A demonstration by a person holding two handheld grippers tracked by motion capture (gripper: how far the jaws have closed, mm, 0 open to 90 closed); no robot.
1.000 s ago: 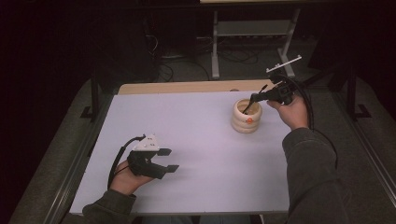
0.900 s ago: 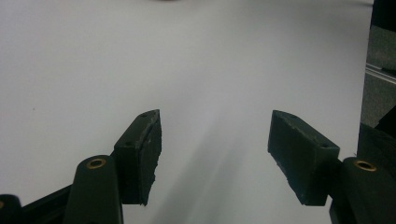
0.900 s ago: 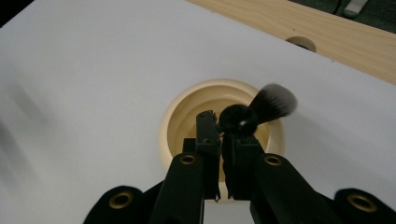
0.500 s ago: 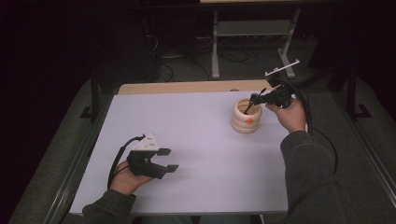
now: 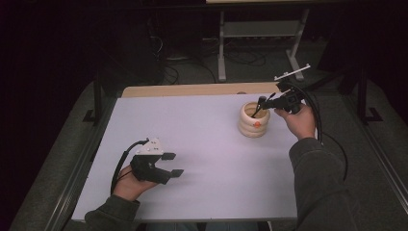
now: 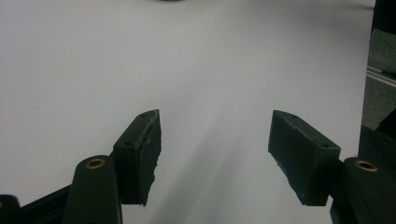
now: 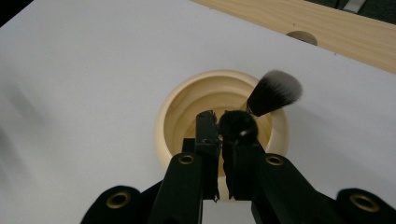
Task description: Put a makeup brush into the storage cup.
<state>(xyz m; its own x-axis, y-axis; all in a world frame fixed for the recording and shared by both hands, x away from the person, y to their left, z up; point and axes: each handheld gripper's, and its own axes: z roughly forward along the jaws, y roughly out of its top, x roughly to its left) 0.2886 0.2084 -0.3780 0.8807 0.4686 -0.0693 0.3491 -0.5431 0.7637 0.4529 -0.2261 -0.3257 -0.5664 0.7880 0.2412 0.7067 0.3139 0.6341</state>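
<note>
While the left gripper [image 5: 169, 164] rests on the white table [image 5: 202, 144] with jaws spread, the right gripper [image 7: 219, 123] pinches a makeup brush [image 7: 273, 98] standing in the cream ribbed cup [image 5: 253, 123].

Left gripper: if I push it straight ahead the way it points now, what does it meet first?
Probably nothing soon. The left gripper is open and points across bare white table; its own view shows free surface ahead. The ribbed cup sits farther right, apparently off that line, though depth is unclear.
</note>
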